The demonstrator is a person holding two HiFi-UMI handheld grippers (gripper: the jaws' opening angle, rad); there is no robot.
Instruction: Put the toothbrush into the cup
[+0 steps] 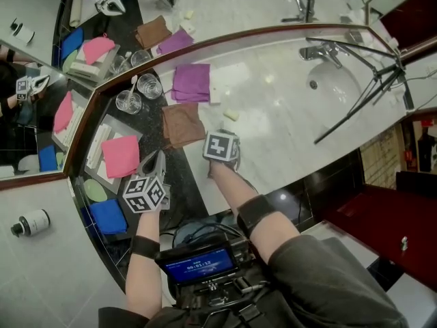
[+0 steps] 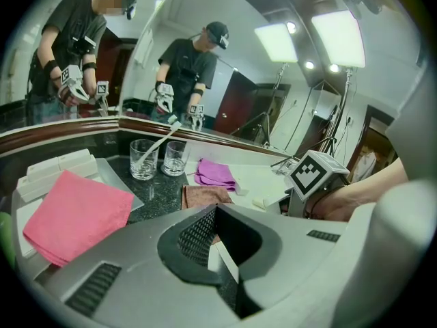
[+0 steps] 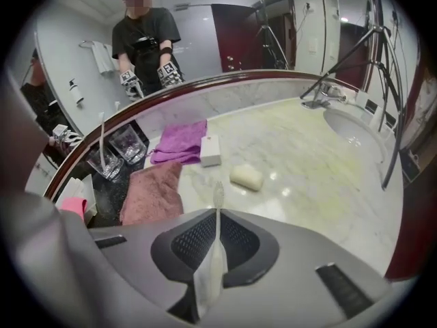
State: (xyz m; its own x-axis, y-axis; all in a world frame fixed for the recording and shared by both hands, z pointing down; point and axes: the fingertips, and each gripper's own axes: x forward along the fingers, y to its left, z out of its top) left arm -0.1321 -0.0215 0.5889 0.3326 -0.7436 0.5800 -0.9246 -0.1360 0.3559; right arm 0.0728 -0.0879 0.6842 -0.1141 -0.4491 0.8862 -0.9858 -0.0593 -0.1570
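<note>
My right gripper (image 3: 217, 248) is shut on a white toothbrush (image 3: 218, 197), whose bristle head sticks out past the jaws above the marble counter (image 3: 307, 176). In the head view its marker cube (image 1: 222, 147) hides the jaws. Two glass cups stand at the back left on the dark counter part. The left cup (image 1: 128, 101) (image 3: 104, 161) holds another toothbrush, and the cup beside it (image 1: 149, 85) (image 3: 128, 144) holds nothing. My left gripper (image 1: 156, 158) (image 2: 217, 210) is shut, with nothing gripped that I can see, beside a pink cloth (image 1: 120, 155).
A brown cloth (image 1: 182, 124), a purple cloth (image 1: 191, 82), a small white box (image 3: 209, 150) and a soap bar (image 3: 246, 177) lie between my right gripper and the cups. A sink (image 1: 332, 84) with a tap and tripod legs (image 1: 362, 94) is at right. Mirrors line the back.
</note>
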